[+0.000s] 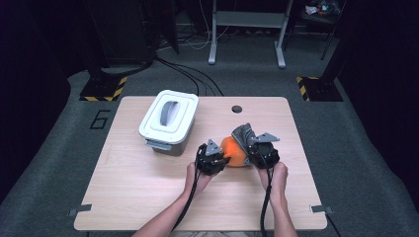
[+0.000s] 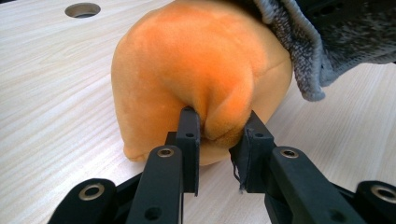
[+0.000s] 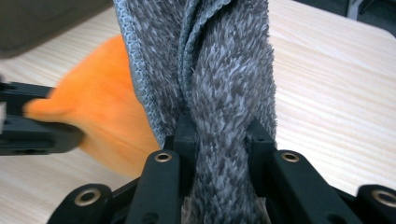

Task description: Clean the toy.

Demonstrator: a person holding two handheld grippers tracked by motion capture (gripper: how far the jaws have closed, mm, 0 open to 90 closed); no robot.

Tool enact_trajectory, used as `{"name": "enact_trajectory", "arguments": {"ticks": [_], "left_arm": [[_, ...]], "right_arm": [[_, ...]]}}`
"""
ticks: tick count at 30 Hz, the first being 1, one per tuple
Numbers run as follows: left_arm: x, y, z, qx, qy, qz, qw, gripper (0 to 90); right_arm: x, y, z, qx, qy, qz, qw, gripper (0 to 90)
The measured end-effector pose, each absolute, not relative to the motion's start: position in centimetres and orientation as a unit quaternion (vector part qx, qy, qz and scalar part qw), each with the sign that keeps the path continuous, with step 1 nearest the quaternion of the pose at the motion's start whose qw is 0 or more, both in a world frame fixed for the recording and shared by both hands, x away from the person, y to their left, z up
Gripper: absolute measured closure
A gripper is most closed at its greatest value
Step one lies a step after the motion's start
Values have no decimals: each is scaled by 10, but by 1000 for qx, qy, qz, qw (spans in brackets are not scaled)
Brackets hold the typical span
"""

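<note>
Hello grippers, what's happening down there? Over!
Left gripper shut on orange plush toy. Right gripper shut on grey cloth, draped against toy. White lidded box stands apart, nothing blocking.

White lidded bin (image 1: 168, 122) blocks table's (image 1: 133, 197) far left; near half and right edge open.

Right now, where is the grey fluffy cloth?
In the high view, the grey fluffy cloth lies right of centre, draped over the orange plush toy, pinched by the right hand-held gripper.
</note>
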State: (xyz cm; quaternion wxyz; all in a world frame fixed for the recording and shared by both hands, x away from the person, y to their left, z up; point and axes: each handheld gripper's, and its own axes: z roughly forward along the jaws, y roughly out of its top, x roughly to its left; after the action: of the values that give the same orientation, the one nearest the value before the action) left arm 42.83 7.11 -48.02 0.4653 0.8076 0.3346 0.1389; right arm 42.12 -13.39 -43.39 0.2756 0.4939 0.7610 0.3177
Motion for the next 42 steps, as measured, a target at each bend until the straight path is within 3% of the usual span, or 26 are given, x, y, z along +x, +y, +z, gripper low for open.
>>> {"name": "enact_trajectory", "arguments": {"ticks": [19, 28, 36, 42], "left_arm": [[430, 74, -483, 808, 334, 138, 464, 733], [430, 75, -484, 810, 334, 137, 462, 733], [429, 73, -483, 812, 330, 136, 462, 732], [428, 71, -483, 813, 328, 137, 461, 730]], "right_arm": [[442, -171, -466, 564, 736, 293, 234, 719], [458, -178, -495, 587, 743, 259, 189, 714], [435, -182, -454, 569, 730, 306, 224, 716], [418, -156, -417, 513, 754, 328, 247, 715]]}}
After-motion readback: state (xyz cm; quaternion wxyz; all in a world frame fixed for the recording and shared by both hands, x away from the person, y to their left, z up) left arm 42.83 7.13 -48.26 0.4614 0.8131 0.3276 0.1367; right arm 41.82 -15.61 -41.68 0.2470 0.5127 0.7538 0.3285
